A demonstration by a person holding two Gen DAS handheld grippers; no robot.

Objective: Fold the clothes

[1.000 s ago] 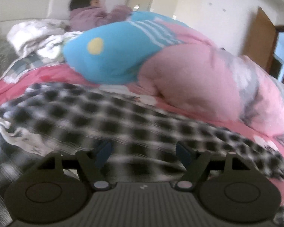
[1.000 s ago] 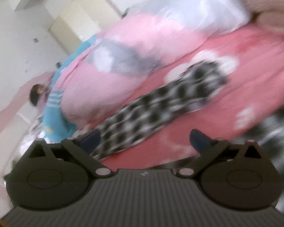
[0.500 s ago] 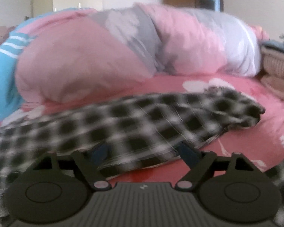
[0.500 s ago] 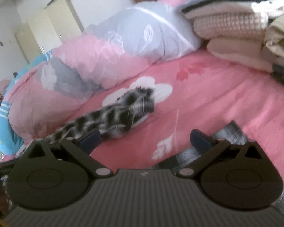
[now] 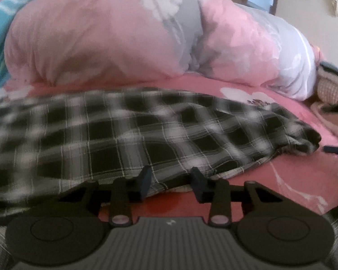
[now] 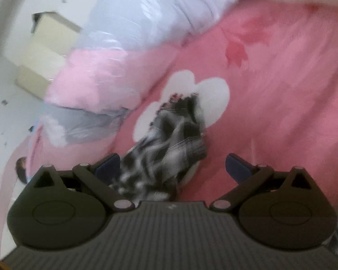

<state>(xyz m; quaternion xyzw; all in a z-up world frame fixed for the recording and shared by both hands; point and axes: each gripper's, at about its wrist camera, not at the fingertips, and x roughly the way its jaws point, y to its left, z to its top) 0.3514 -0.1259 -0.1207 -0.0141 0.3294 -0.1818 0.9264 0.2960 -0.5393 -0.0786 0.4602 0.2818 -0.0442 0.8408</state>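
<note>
On the bed: a black-and-white plaid garment (image 5: pixel 146 135) lay stretched across the pink flowered sheet (image 5: pixel 293 180), in front of a rolled pink and grey quilt (image 5: pixel 115 40).
Left gripper (image 5: pixel 171 178): jaws had just been closing, now narrow, the garment's near hem between the pads; whether they pressed it, unclear.
Right gripper (image 6: pixel 172 165): jaws wide, over the garment's end (image 6: pixel 175 135), gripping nothing.

There is one black-and-white checked cloth (image 5: pixel 146 139) on one pink sheet (image 6: pixel 281 85) with white flowers. One big puffy pink and grey quilt (image 5: pixel 115 36) lies behind it. There are two grippers, the left gripper (image 5: pixel 171 177) and the right gripper (image 6: pixel 172 164).
</note>
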